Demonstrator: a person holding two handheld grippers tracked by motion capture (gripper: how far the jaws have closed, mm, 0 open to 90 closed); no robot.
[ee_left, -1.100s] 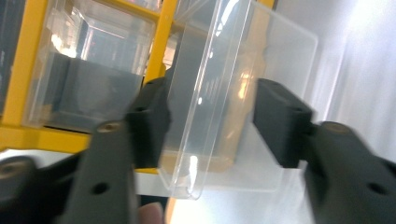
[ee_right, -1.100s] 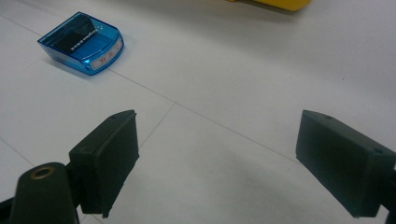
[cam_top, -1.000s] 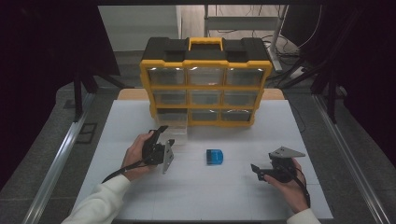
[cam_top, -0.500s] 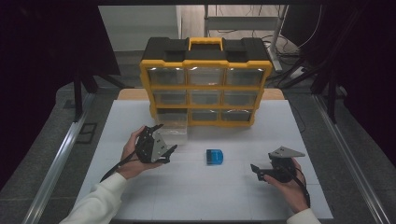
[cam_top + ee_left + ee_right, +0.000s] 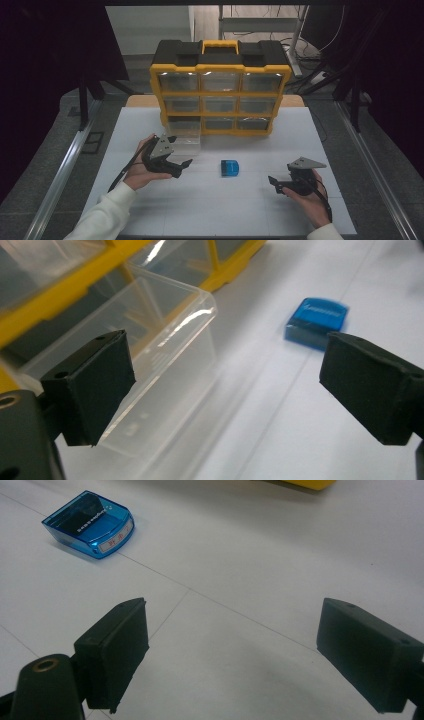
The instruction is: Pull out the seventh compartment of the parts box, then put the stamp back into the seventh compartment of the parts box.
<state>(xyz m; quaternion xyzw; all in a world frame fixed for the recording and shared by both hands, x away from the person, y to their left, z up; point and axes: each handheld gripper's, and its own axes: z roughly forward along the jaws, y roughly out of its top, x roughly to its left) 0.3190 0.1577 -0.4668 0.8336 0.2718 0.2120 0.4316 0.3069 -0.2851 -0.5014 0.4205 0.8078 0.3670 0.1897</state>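
Left gripper (image 5: 181, 165) at left-centre of the high view, jaws just opened wide, nothing between. Pulled-out clear drawer (image 5: 184, 141) just above. Blue box (image 5: 230, 167) at centre. Right gripper (image 5: 274, 184) lower right, agape, empty.

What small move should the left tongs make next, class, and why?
Probably swing the left tongs across to the blue box and straddle it. Their jaws have just been opening and stand wide with nothing between them, the bottom-left clear drawer of the yellow organizer is pulled out, and the blue box lies loose on the white table beside them.
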